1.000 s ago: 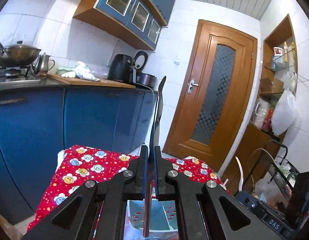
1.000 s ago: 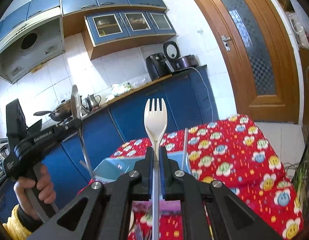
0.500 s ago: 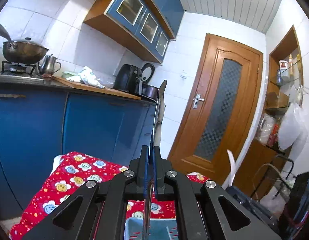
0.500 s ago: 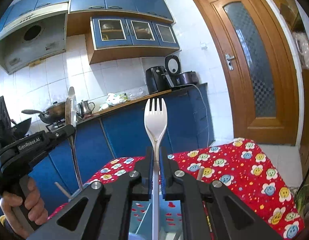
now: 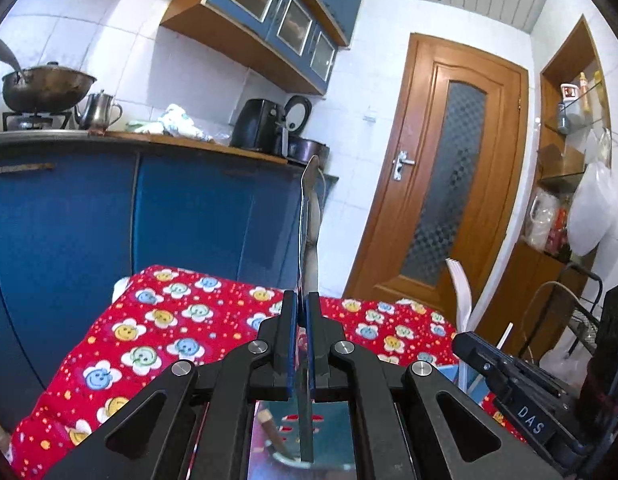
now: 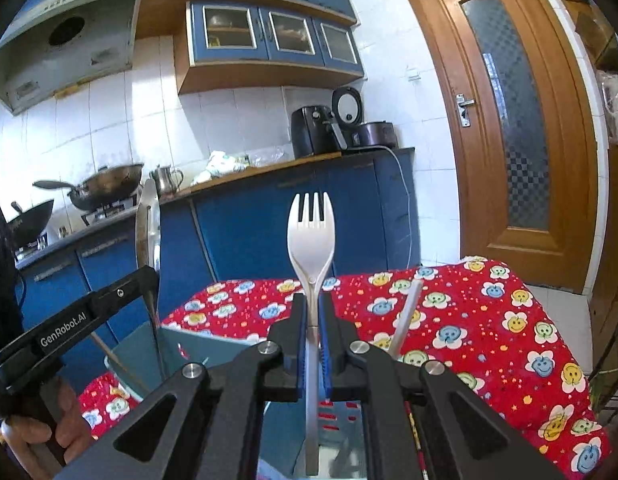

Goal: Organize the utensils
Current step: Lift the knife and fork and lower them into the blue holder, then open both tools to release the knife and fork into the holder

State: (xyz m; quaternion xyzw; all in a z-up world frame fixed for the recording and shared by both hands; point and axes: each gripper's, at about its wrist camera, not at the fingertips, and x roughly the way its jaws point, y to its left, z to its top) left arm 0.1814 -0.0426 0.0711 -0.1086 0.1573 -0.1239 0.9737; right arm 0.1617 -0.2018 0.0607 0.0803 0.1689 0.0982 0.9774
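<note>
In the left wrist view, we hold the left gripper (image 5: 302,316) with its jaws clamped on a metal spoon (image 5: 309,216). The spoon stands upright, bowl up, seen edge-on; its handle passes down between the pads and ends over a light blue utensil holder (image 5: 333,432). A wooden stick (image 5: 271,434) leans inside that holder. The holder stands on a table under a red flower-print cloth (image 5: 169,320). Further right in the same view, the right gripper (image 5: 461,342) is near, with a white plastic fork (image 5: 461,292) rising from it.

In the right wrist view, a hand (image 6: 49,428) at the far left carries the left gripper (image 6: 151,274), spoon (image 6: 147,224) upright. At centre, the right gripper (image 6: 313,320) has its jaws closed on the fork's neck (image 6: 311,236), tines up, handle hanging over the holder (image 6: 189,350). Just right of it, a white stick (image 6: 407,316) leans up from the holder.
</note>
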